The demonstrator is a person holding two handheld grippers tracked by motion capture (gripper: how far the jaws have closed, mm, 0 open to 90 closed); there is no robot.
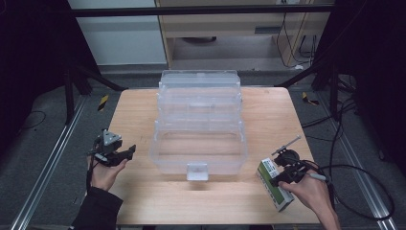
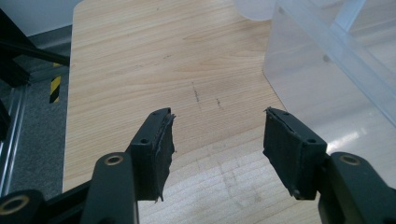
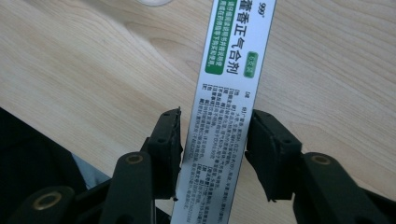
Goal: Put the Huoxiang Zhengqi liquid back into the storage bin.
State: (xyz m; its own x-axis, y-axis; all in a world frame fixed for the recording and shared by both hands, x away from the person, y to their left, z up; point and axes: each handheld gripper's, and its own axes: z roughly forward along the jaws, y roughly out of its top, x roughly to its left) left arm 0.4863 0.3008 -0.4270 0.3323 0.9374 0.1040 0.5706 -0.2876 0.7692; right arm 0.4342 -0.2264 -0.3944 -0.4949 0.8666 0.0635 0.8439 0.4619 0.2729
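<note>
Between my right gripper's (image 3: 212, 140) pads sits the medicine box (image 3: 224, 116), lying flat on the table (image 3: 84, 70) near the front right corner. The pads straddle its narrow width; I can't tell whether they're pressing yet, looks like a hair of gap on each side, so call it not gripped. Risk one: grip is near one end of a long box, so if I lift from here the far end could droop or swing and twist out. Risk two: thin card, too hard a squeeze dents the sides. Risk three: one pad lands first and shoves the box toward the table edge.

My left gripper (image 1: 115, 152) hovers at the front left, spread wide with nothing in it, just beside the clear storage box (image 1: 198, 139).

Farther out, that clear storage box stands open mid-table, tiers stepped back. If the medicine box goes in there, a swinging end could clip the front wall (image 1: 198, 165) or the latch (image 1: 197, 171).
</note>
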